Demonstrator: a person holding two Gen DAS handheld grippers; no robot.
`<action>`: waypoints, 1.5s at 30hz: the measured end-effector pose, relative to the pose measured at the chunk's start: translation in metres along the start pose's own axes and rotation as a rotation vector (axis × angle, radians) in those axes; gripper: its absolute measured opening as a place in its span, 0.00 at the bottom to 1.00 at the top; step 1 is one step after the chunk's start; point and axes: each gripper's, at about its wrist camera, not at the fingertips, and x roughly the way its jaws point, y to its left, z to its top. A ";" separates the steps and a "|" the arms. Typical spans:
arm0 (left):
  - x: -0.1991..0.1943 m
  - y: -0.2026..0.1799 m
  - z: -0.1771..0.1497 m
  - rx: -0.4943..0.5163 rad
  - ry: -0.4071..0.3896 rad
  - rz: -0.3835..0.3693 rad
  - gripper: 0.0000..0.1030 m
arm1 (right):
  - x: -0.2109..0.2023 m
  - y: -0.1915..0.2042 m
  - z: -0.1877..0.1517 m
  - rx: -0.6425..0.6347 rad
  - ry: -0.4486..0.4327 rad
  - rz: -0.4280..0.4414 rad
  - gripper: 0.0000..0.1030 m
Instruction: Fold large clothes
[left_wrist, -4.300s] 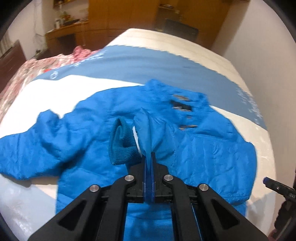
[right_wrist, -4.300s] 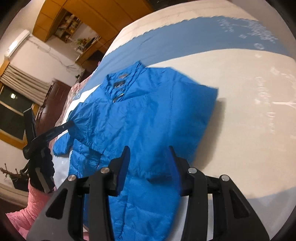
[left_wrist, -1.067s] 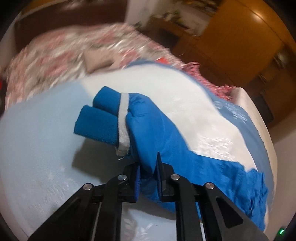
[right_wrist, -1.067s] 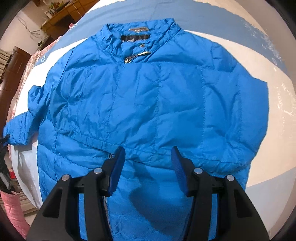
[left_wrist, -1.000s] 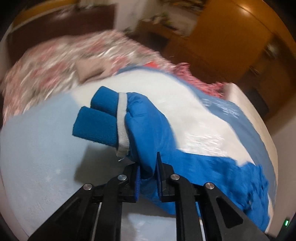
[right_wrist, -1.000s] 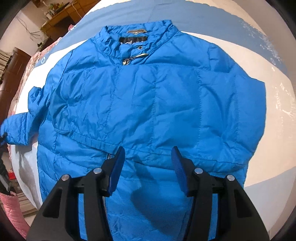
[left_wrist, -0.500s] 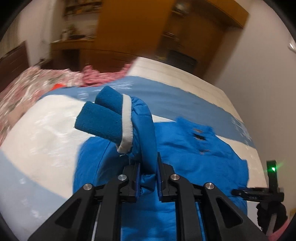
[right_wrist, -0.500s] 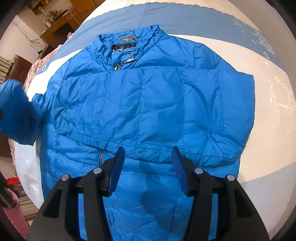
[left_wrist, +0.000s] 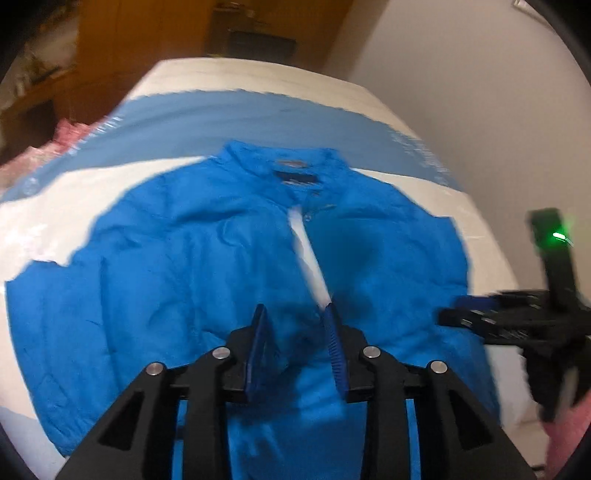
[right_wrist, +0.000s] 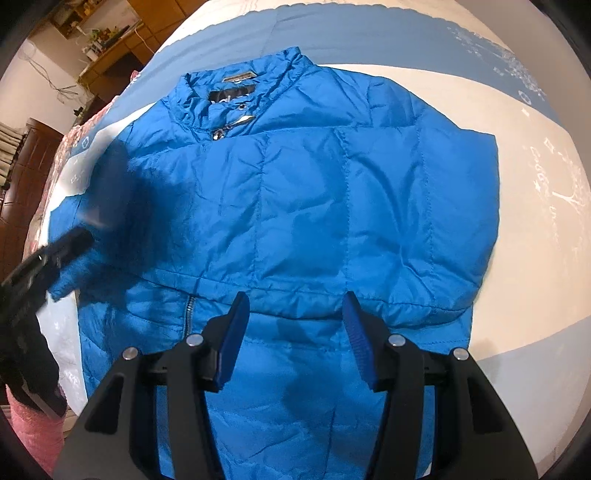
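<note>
Your left gripper (left_wrist: 297, 332) has let go of the sleeve (right_wrist: 107, 206) (blurred, at frame left), jaws now parted; your right gripper (right_wrist: 293, 328) hangs spread over the blue jacket (right_wrist: 314, 206), flat at centre on the bed (right_wrist: 535, 229).

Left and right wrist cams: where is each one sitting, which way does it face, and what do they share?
Left wrist view: sits behind the left tool, jaws open, above the blue jacket, facing its collar; the right tool shows at the right edge.
Right wrist view: sits behind the right tool, jaws open, over the jacket's hem end, facing its collar; the left tool shows blurred at the left edge.
Shared: the jacket, its collar, and the blue-and-white bedspread.
</note>
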 end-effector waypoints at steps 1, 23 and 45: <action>-0.002 0.002 0.001 -0.006 -0.003 -0.003 0.33 | 0.000 0.002 0.001 -0.003 0.000 0.008 0.51; 0.015 0.084 -0.011 -0.202 0.091 0.242 0.32 | 0.067 0.093 0.067 -0.138 0.117 0.190 0.22; 0.018 0.066 0.020 -0.144 0.049 0.251 0.32 | -0.006 -0.107 0.029 0.144 -0.021 -0.055 0.08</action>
